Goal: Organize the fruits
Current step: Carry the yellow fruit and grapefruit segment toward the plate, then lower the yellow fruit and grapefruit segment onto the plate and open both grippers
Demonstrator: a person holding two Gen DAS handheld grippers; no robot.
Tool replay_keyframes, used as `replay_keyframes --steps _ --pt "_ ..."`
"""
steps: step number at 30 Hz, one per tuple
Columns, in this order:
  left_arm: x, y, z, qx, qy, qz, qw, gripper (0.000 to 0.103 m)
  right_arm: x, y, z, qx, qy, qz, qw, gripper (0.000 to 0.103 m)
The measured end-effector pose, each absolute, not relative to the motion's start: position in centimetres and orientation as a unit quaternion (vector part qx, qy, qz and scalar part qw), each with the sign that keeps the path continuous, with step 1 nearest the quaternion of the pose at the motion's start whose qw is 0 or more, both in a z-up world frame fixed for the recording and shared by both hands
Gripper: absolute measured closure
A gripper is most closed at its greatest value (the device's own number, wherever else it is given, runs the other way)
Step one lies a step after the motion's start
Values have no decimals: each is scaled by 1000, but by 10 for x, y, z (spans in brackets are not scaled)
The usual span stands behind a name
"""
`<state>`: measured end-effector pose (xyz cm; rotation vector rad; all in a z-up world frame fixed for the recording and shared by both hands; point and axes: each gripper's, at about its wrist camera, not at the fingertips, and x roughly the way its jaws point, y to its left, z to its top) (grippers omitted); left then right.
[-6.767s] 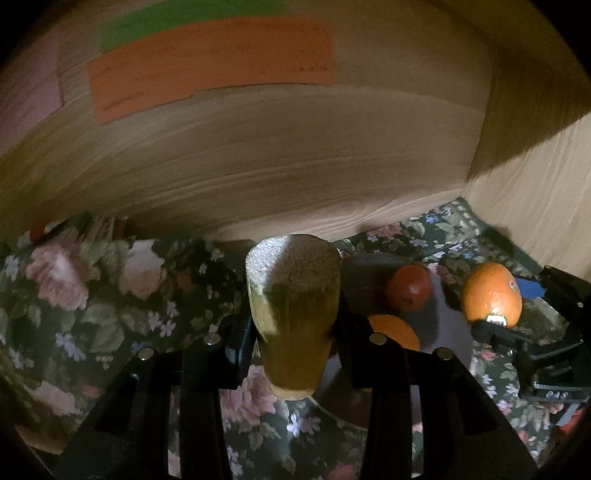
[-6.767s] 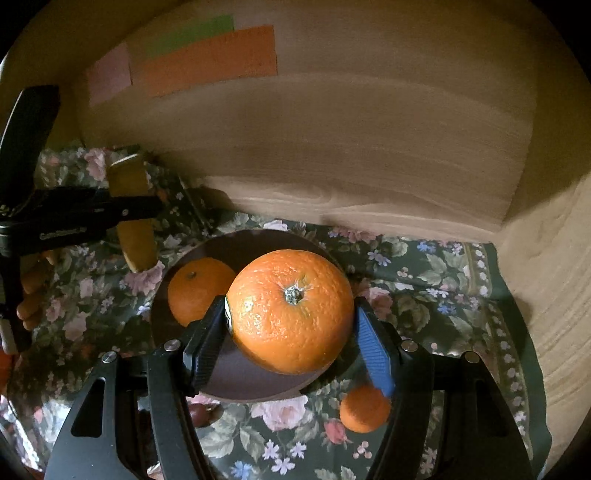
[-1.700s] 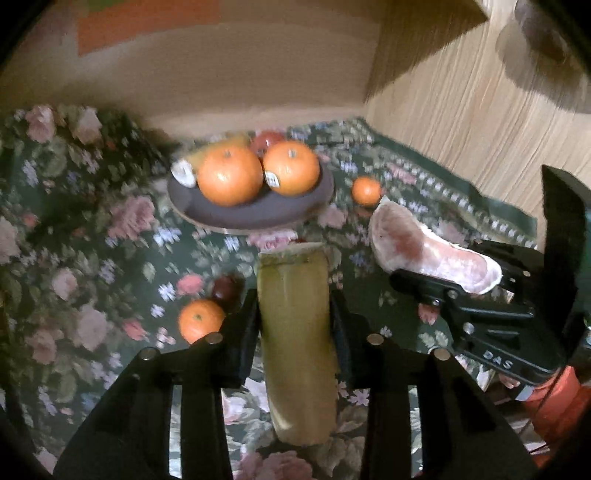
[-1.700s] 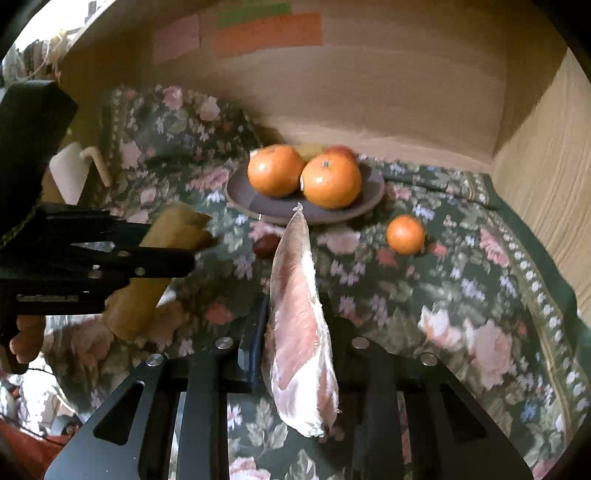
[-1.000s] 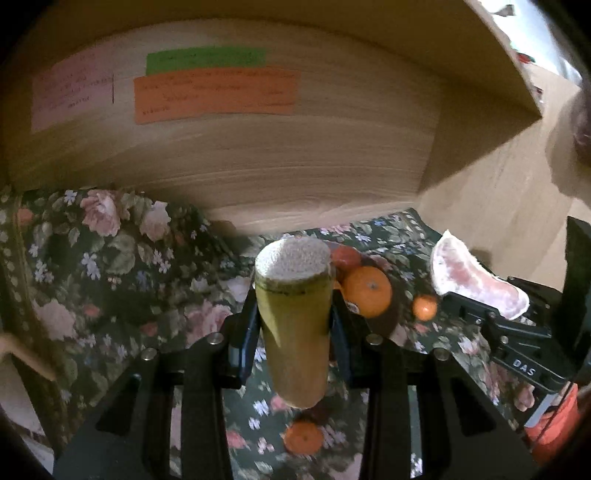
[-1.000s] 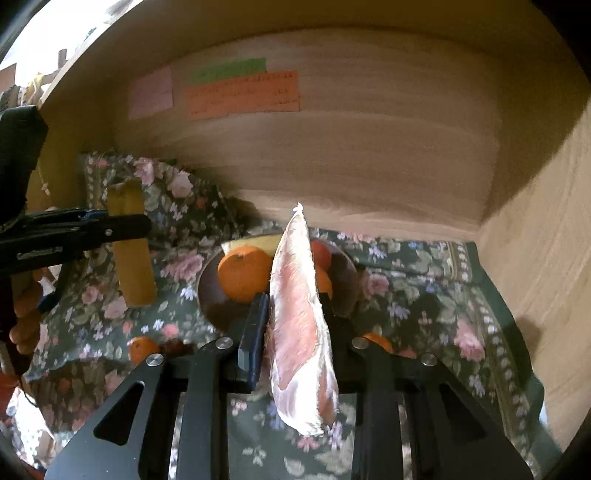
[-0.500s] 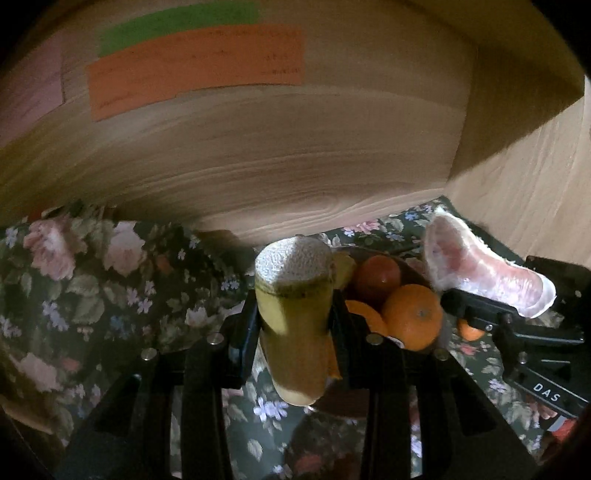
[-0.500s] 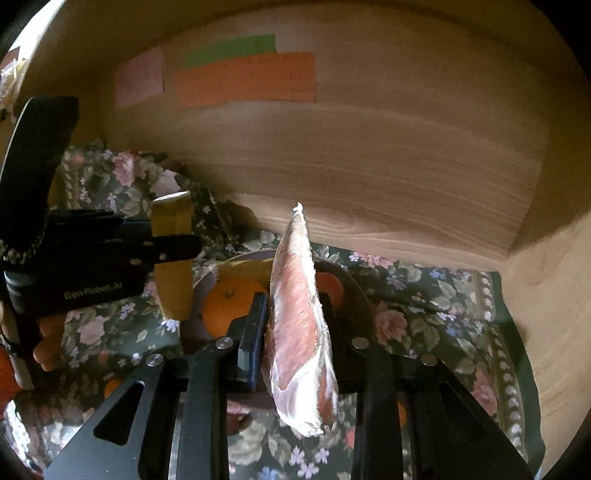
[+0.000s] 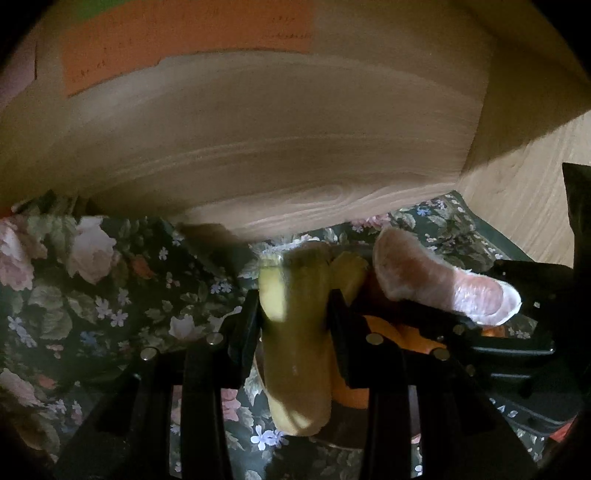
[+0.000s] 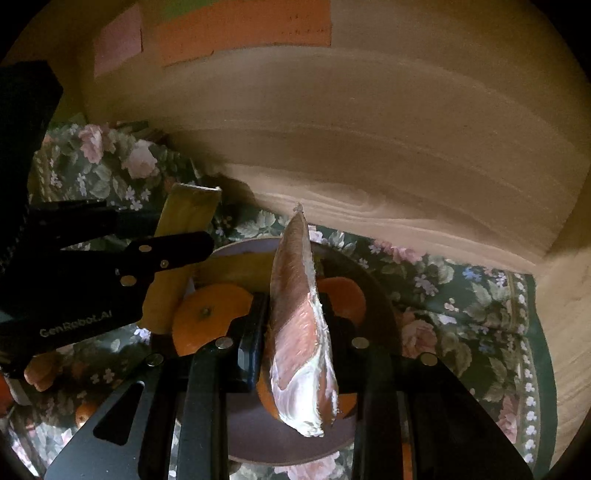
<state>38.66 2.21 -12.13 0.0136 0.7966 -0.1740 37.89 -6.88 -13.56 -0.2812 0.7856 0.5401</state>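
Note:
My left gripper [image 9: 293, 306] is shut on a yellow-green banana piece [image 9: 295, 343], held above the left edge of the dark plate [image 10: 365, 280]; it also shows in the right wrist view [image 10: 181, 254]. My right gripper [image 10: 291, 314] is shut on a pink peeled grapefruit wedge [image 10: 299, 332], over the plate; the wedge also shows in the left wrist view [image 9: 439, 284]. On the plate lie two oranges [image 10: 210, 314] [image 10: 343, 291] and another banana piece [image 10: 240, 269].
A floral cloth [image 10: 461, 302] covers the shelf floor. Wooden walls [image 10: 369, 147] close the back and right side, with orange [image 10: 240, 29] and pink paper notes on the back. A small orange [image 10: 85, 410] lies on the cloth at lower left.
Both grippers have moved forward and lower toward the plate with their fruit. The banana piece now tilts over the plate's left edge, and the back wall is closer.

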Motion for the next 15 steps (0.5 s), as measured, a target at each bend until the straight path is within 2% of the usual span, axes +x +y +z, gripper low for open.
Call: replay_keyframes --steps 5,7,9,15 --pt "393 24 -133 -7 408 -88 909 63 376 -67 -134 -140 371 264 879 78" --pt "392 23 -133 -9 408 -91 908 58 375 -67 -132 -141 370 265 879 75" --pt "390 21 -132 -4 404 -91 910 56 372 -69 -130 -140 366 264 882 66" --pt "379 18 -122 16 394 -95 914 56 361 -75 -125 -138 357 263 886 62"
